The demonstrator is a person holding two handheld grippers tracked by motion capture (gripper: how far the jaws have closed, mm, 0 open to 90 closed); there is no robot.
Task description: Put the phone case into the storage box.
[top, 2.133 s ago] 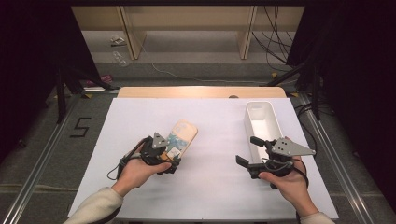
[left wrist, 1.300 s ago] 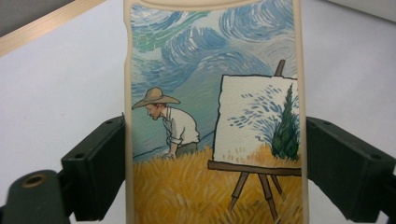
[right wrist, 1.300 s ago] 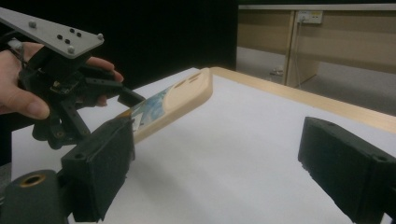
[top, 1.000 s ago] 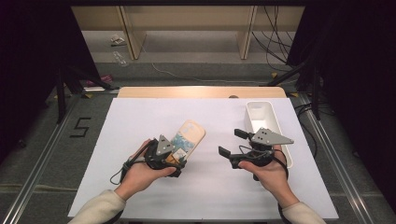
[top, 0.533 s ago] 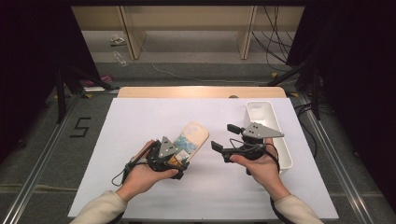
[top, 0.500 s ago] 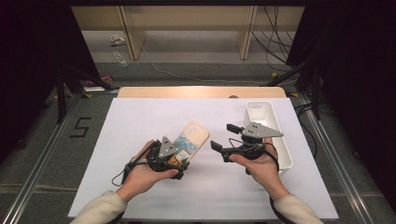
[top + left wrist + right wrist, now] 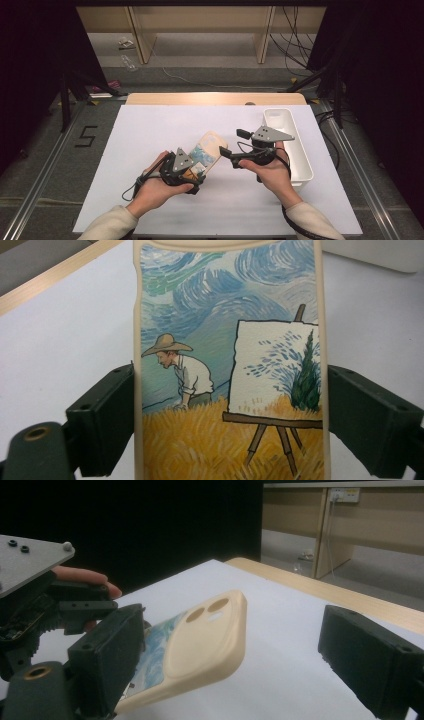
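Left gripper: the left gripper (image 7: 192,172) is clamped on a cream-coloured soft phone case with a painted picture on its inner face (image 7: 227,365); in the left gripper view both black jaws press flat against the long edges of the case, one on each side.

Held case: it runs straight out ahead of the left gripper between the jaws, and in the high view (image 7: 207,150) it sticks out beyond the jaws, up and to the right, lifted clear of the counter (the picture shows a figure in a straw hat bent over yellow grass beside an easel, under swirling blue sky).

Left hand: a hand (image 7: 155,187) wraps the gripper body from below, its cable looping off to the near-left.

Right gripper: the right gripper (image 7: 231,145) stands wide with nothing between its jaws; its fingertips sit just beside the free end of the case, not touching it as far as the high view tells.

Case from the right gripper: in the right gripper view the case (image 7: 205,645) lies ahead and toward the left jaw, back side up, with a raised oval camera panel and two round holes; the right jaw is well apart from it.

Right hand: a hand (image 7: 267,170) carries the gripper under its grey three-cornered plate.

Beyond the right gripper: a long white plastic tray (image 7: 300,160) lies just behind and beside that hand.

Underneath: a white-covered counter (image 7: 150,120) with a pale wooden far edge.
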